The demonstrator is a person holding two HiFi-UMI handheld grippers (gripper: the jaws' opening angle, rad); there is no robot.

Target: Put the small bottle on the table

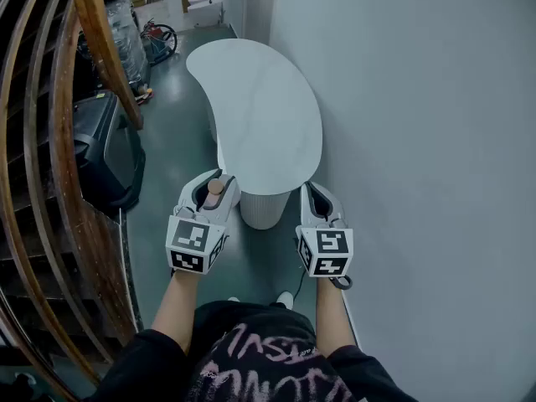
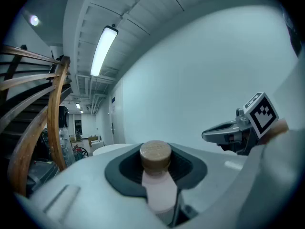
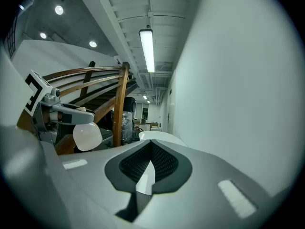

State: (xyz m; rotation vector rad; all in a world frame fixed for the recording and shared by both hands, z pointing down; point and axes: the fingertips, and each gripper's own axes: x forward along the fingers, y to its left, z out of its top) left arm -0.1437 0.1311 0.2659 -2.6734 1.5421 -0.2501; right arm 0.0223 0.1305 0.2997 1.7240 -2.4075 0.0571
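The bottle (image 2: pixel 160 189) is small, with a pale pinkish-white body and a flat round cap (image 2: pixel 155 154) in a tan, cork-like colour. No label or print shows on the part of it that can be seen. It stands upright between the fingers (image 2: pixel 119 168) of the left gripper (image 1: pixel 214 182), which are closed against its neck and shoulder just below the cap. In the right gripper view its rounded white base hangs beneath those fingers. The bottle is held in the air at the near end of the worktop (image 1: pixel 260 99) and does not rest on it.

The right gripper (image 1: pixel 314 196) is level with the left one and well apart from it, close to the grey wall (image 1: pixel 419 141). Its fingers are pressed together with nothing between them.

The worktop is white, smooth and kidney-shaped, and it stands on a pale ribbed round base.

The only marks on the rig are the black-and-white square patterns on the two cubes (image 1: pixel 194 243), and they carry no letters. The person's dark top bears pink lettering (image 1: pixel 268 363) in a jagged script that I cannot read.

A curved wooden railing (image 1: pixel 59 141) runs along the left, over a dark green floor (image 1: pixel 172 141). A long strip light (image 2: pixel 102 49) glows on the ceiling.
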